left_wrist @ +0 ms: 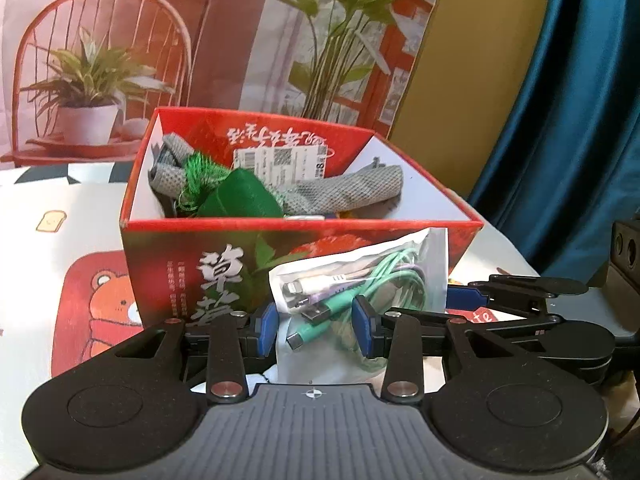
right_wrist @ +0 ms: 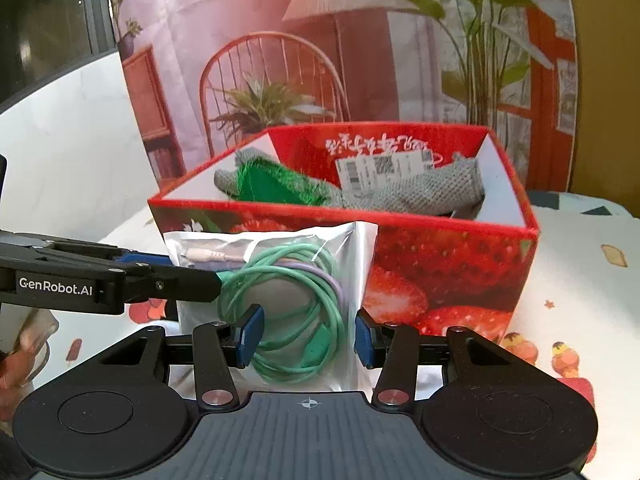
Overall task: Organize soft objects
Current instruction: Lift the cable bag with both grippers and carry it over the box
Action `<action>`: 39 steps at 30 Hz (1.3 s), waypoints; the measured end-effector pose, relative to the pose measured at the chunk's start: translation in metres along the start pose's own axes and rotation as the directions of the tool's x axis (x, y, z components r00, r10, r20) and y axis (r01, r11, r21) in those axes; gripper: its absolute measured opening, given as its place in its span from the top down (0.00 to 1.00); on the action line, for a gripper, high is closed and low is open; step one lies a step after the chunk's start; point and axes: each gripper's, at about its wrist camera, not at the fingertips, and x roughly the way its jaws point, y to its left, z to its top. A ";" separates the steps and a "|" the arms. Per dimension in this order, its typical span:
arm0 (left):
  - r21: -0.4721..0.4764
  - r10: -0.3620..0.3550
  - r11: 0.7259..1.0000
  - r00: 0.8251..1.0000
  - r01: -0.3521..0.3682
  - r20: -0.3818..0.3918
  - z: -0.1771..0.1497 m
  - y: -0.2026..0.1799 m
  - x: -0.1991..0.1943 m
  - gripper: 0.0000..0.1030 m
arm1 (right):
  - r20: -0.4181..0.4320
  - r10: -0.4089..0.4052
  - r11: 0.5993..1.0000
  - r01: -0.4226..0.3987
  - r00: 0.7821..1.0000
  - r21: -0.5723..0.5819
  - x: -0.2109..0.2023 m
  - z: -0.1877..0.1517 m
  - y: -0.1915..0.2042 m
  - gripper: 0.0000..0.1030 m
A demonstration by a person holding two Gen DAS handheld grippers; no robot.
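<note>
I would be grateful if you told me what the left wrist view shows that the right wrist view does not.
Only the left wrist view shows the cable plugs in the bag and a bear picture on the tablecloth. Only the right wrist view shows the strawberry print on the box and the GenRobot.AI lettering. Both show the red box, its grey cloth and green netting, and the cable bag between both tools.

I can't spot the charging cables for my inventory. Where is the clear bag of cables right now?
The bag of cables is in front of the red strawberry box, between the pads of both the left gripper and the right gripper, centre of both wrist views.
</note>
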 end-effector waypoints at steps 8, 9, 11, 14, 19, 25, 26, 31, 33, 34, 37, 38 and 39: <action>0.021 -0.008 1.000 1.000 0.008 0.025 0.015 -0.008 -0.010 0.60 | 0.050 -0.012 1.000 0.012 0.999 -0.002 -0.017 0.013 0.003 0.58; 0.022 -0.010 1.000 1.000 0.009 0.028 0.017 -0.009 -0.011 0.60 | 0.056 -0.013 1.000 0.013 0.998 -0.004 -0.019 0.015 0.003 0.58; 0.026 -0.013 1.000 0.999 0.012 0.036 0.020 -0.010 -0.014 0.60 | 0.067 -0.016 1.000 0.016 0.998 -0.006 -0.022 0.018 0.004 0.58; 0.031 -0.019 0.999 0.999 0.018 0.041 0.026 -0.012 -0.016 0.60 | 0.083 -0.019 1.000 0.019 0.996 -0.008 -0.027 0.023 0.004 0.58; 0.042 -0.031 0.999 0.998 0.029 0.057 0.038 -0.014 -0.019 0.60 | 0.107 -0.025 1.000 0.026 0.994 -0.009 -0.032 0.034 0.003 0.58; 0.041 -0.044 0.998 0.995 0.041 0.088 0.058 -0.013 -0.017 0.60 | 0.133 -0.027 1.000 0.027 0.991 0.001 -0.034 0.051 -0.003 0.59; 0.040 -0.046 0.998 0.994 0.042 0.097 0.061 -0.013 -0.018 0.60 | 0.137 -0.028 1.000 0.028 0.990 -0.001 -0.034 0.055 -0.004 0.59; 0.041 -0.049 0.998 0.989 0.044 0.140 0.084 -0.012 -0.013 0.60 | 0.169 -0.033 0.999 0.032 0.985 0.004 -0.033 0.077 -0.009 0.59; 0.038 -0.051 0.998 0.987 0.046 0.150 0.093 -0.009 -0.007 0.60 | 0.181 -0.038 0.999 0.038 0.983 0.002 -0.030 0.089 -0.013 0.59; 0.031 -0.054 0.998 0.987 0.050 0.149 0.098 -0.007 -0.004 0.60 | 0.184 -0.042 0.999 0.043 0.982 -0.001 -0.027 0.095 -0.016 0.59; 0.002 -0.059 0.998 0.990 0.059 0.130 0.108 0.001 0.013 0.60 | 0.177 -0.059 0.998 0.061 0.982 -0.004 -0.017 0.109 -0.025 0.59; -0.004 -0.059 0.998 0.991 0.060 0.117 0.110 0.002 0.020 0.60 | 0.170 -0.063 0.998 0.064 0.983 0.000 -0.013 0.112 -0.028 0.59; -0.006 -0.058 0.998 0.993 0.059 0.106 0.111 0.004 0.026 0.60 | 0.160 -0.067 0.998 0.067 0.985 0.006 -0.008 0.114 -0.032 0.59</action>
